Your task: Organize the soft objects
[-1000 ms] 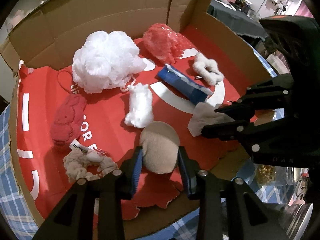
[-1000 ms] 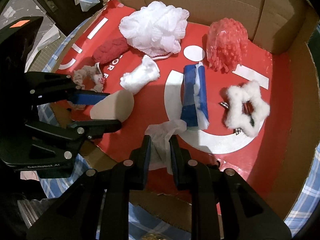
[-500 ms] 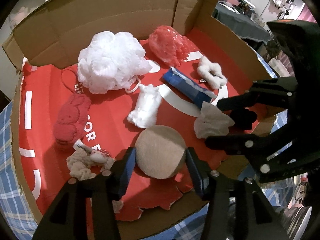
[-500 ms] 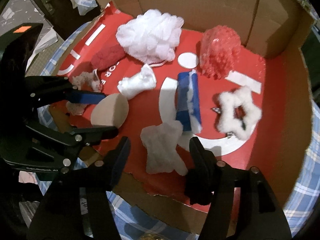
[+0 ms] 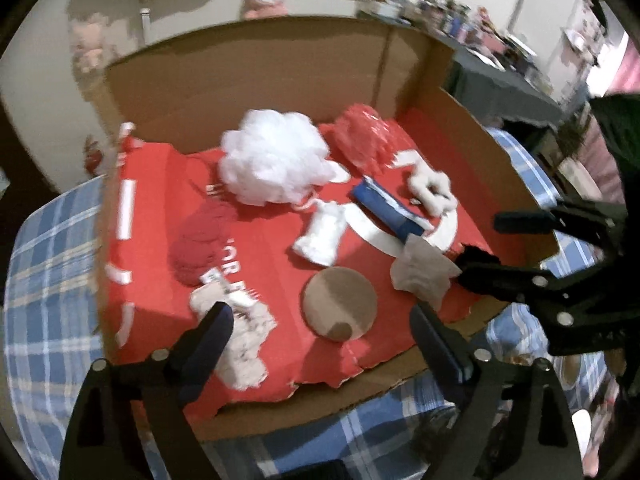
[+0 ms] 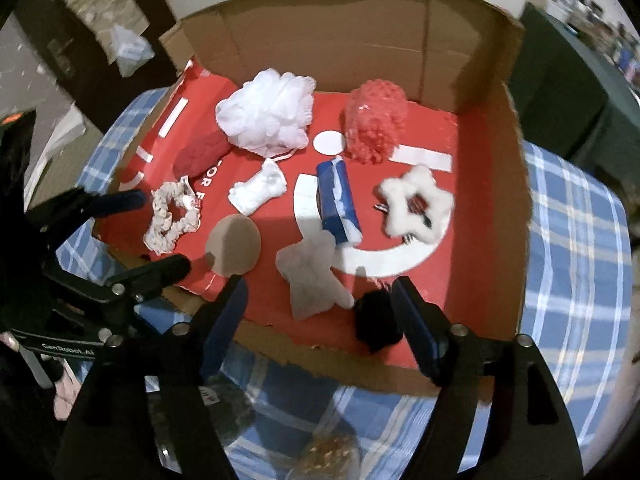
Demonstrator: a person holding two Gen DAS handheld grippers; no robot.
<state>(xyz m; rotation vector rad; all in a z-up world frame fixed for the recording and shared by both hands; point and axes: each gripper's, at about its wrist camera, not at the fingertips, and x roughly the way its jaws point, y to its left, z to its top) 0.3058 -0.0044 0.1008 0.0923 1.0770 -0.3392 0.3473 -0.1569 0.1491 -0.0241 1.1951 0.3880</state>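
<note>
Soft objects all lie on the red floor of the cardboard box (image 6: 516, 184): tan round sponge (image 5: 339, 305) and pale cloth (image 6: 314, 280) nearest the front edge. Left gripper (image 5: 320, 340) and right gripper (image 6: 320, 312), jaws just opened, hover empty above them. Sorting looks nearly done; nothing soft remains on the plaid table (image 6: 580, 248).

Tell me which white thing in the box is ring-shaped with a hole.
The fluffy white star ring at the right of the box: its open middle shows red. The white puff and white wad are solid lumps.
</note>
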